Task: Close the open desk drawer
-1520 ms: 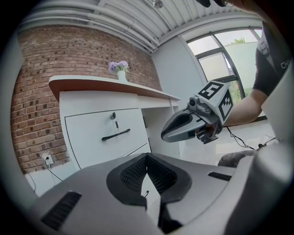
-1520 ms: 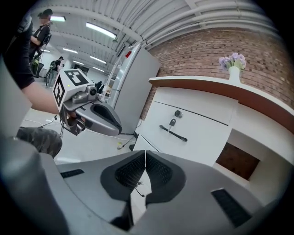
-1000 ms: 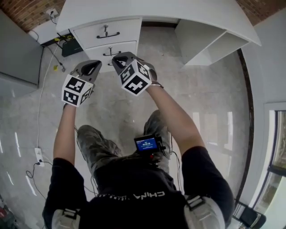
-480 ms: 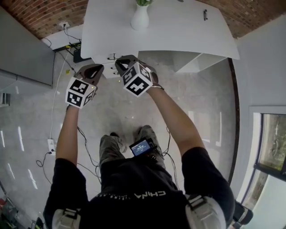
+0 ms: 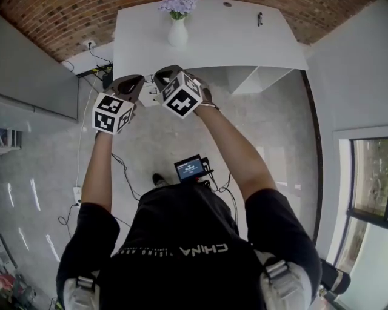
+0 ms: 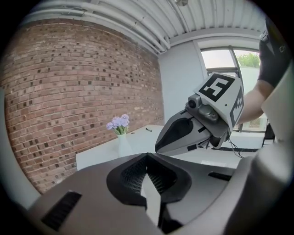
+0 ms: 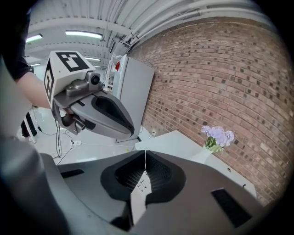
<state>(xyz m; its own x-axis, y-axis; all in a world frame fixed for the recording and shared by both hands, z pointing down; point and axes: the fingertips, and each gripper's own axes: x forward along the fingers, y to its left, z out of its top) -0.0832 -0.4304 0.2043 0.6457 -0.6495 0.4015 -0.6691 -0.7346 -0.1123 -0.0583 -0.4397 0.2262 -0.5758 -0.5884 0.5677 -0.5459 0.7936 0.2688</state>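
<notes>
A white vase [image 5: 177, 33] of purple flowers [image 5: 177, 7] stands near the brick wall [image 5: 54, 24].

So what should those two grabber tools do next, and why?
Probably just ease both back and lower them. The left gripper and the right gripper each have fingers closed on nothing, held up by the front edge of the white desk, and no drawer shows jutting out past that edge in the head view, so there seems nothing to push.

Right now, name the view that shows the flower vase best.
Left gripper view: the flower vase stands side-on, blooms clear. Head view shows it small, from above; right gripper view shows mainly blooms, its base hidden.
</notes>
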